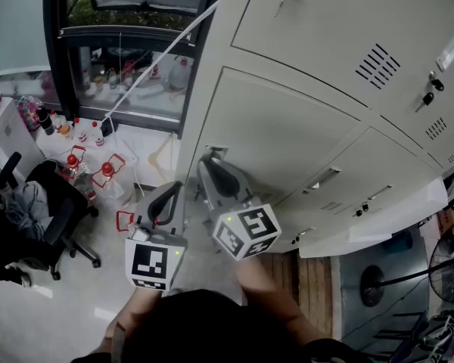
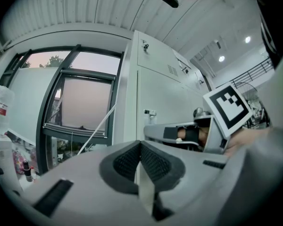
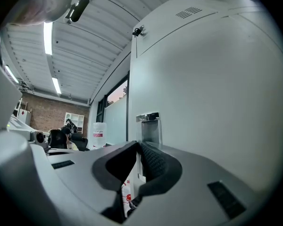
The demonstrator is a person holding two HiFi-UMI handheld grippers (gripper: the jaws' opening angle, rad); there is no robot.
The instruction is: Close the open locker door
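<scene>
Leftmost, a black wheeled office chair [image 1: 57, 203] stands on the pale floor [image 1: 53, 316]. Clear plastic bottles with red caps [image 1: 106, 171] sit just beside it, below a dark-framed window [image 1: 129, 89].

Left gripper [image 1: 172, 190]: held level and pointing toward the corner of the pale grey steel locker bank [image 1: 325, 21], apart from it. Its jaws are closed pad against pad, with nothing between them.

Right gripper [image 1: 209, 163]: just beside the left one and a little ahead of it, also level. Its jaws meet at the tips, with only a sliver of gap lower down, and they grip nothing.

The right gripper's tips sit at the free left edge of the flat pale grey locker door [image 1: 287, 131], the central panel in the head view. A small bright metal latch plate [image 3: 148, 118] projects from that edge, just above and beyond the tips. No view settles whether the tips touch the door.

Door position: in the head view its face lies close to the plane of the neighbouring doors. How far it stands ajar cannot be judged.

Further right, small dark keys [image 1: 427, 98] hang from the locks of other doors.
</scene>
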